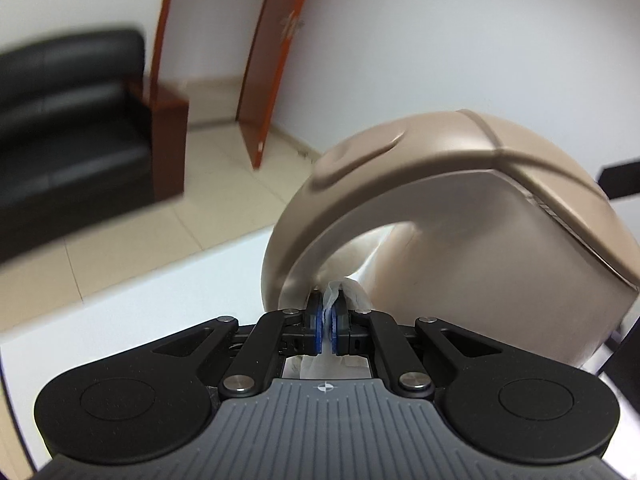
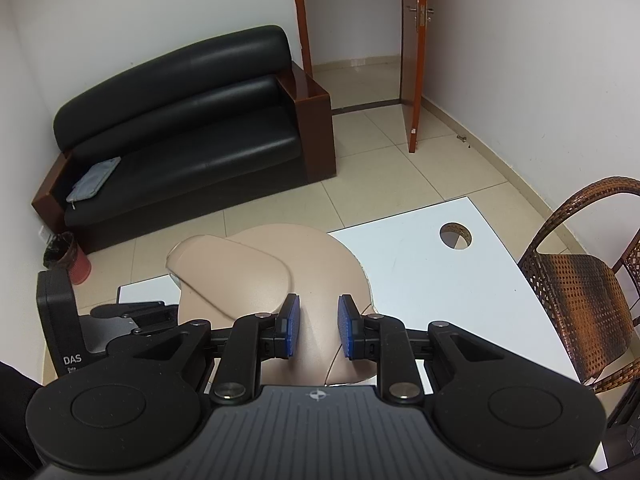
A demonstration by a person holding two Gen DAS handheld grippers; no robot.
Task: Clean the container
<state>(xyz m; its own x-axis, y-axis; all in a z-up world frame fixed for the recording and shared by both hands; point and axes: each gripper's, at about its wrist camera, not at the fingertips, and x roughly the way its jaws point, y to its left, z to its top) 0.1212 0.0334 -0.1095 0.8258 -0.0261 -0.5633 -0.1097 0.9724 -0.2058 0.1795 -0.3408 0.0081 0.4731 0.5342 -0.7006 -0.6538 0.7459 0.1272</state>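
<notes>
A beige lidded container [image 1: 440,184] with a big arched handle fills the right of the left wrist view, above the white table [image 1: 160,304]. My left gripper [image 1: 326,320] is shut on a white wipe [image 1: 334,294], whose tip touches the container just under the handle arch. In the right wrist view the same container [image 2: 248,276] lies below and ahead. My right gripper [image 2: 319,328] is shut on a narrow beige part of it, and the blue pads [image 2: 292,328] press on both sides. The left gripper's black body [image 2: 132,312] shows at the left.
The white table [image 2: 420,264] has a round cable hole [image 2: 455,236]. A wicker chair [image 2: 580,292] stands at its right. A black sofa [image 2: 180,120], a red bin [image 2: 76,264] and an open wooden door [image 2: 412,60] lie beyond on the tiled floor.
</notes>
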